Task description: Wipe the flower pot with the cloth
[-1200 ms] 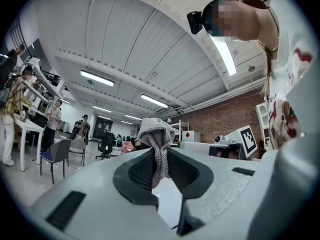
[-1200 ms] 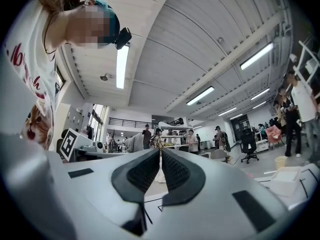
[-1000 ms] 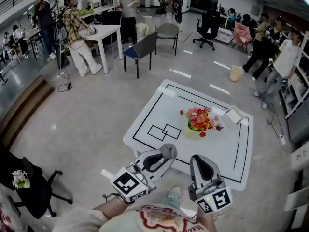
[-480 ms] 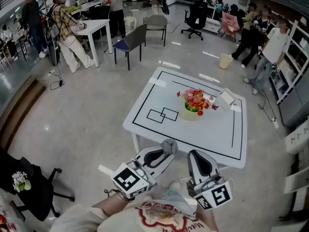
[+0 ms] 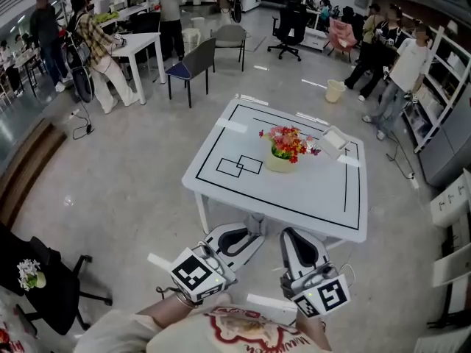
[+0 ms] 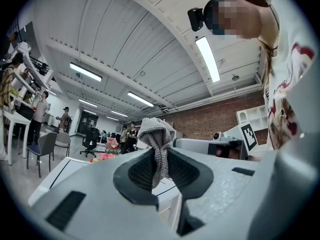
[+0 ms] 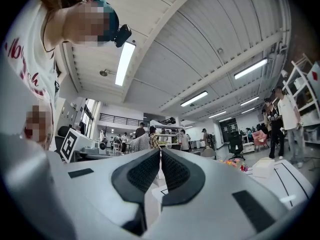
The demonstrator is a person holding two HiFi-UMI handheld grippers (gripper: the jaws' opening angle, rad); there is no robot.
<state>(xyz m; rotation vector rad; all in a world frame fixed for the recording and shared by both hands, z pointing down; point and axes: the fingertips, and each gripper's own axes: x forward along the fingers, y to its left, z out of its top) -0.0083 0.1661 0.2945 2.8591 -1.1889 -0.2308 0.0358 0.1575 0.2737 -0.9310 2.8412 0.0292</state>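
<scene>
I hold both grippers low and close to my body, side by side and pointing roughly level toward the worktop [image 5: 294,193]. In the head view their tips overlap its near edge.

The left gripper [image 5: 249,232] has its fingers [image 6: 186,171] clamped on the cloth [image 6: 156,134], a grey knitted piece. It is pinched in the narrow slot between the dark ribbed pads. A bunched fold stands up above the tips and a strip hangs down between them. From the head camera the cloth shows only as a small grey lump at that gripper's tip.

The right gripper [image 5: 292,236] has its fingers drawn together, pad almost against pad, with nothing between them. Its own view shows only a thin sliver of gap.

The pot [image 5: 280,162] stands upright on the far half of the worktop, well apart from both grippers and untouched. It is pale and holds red, pink and yellow flowers [image 5: 285,141]. Just beside it, toward the far right corner, lies a small white box [image 5: 333,141]. To its left, two overlapping black rectangles [image 5: 239,166] are drawn on the white surface, inside a black border line.

Beyond the worktop people [image 5: 92,39] stand about the room. A black chair [image 5: 44,285] sits at my lower left.
</scene>
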